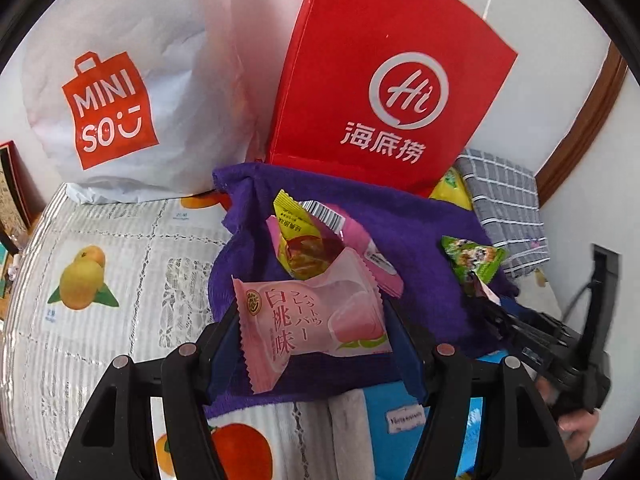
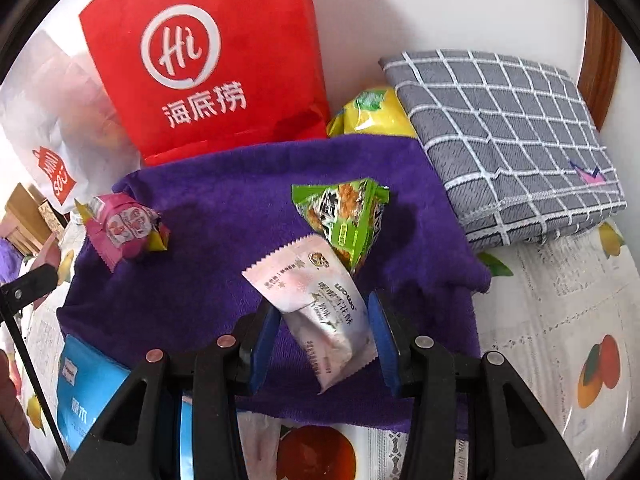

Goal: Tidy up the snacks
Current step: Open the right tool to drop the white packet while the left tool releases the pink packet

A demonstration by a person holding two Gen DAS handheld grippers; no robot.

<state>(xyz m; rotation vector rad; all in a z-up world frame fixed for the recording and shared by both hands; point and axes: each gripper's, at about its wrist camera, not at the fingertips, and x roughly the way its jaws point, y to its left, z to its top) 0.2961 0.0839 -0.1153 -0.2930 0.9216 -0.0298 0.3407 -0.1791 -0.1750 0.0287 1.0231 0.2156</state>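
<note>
While both hand-held grippers clamp snacks over the purple towel (image 2: 224, 200):
Left hand-held gripper (image 1: 312, 332) grips pink peach packet (image 1: 304, 320); right hand-held gripper (image 2: 324, 332) grips white packet (image 2: 316, 312), lower centre.

Purple towel (image 2: 224, 200), red bag (image 2: 208, 60) (white logo), grey-checked cloth (image 2: 508, 140).

A home, most likely a dining or living corner. The desk (image 1: 100, 240) wears a lace-patterned plastic cover printed with fruit, shopping bags from Miniso (image 1: 120, 92) and Haidilao (image 1: 384, 80) lean on a white wall, and a folded checked cloth (image 2: 508, 140) lies beside brown wooden trim (image 1: 588, 108), possibly a door frame.
</note>
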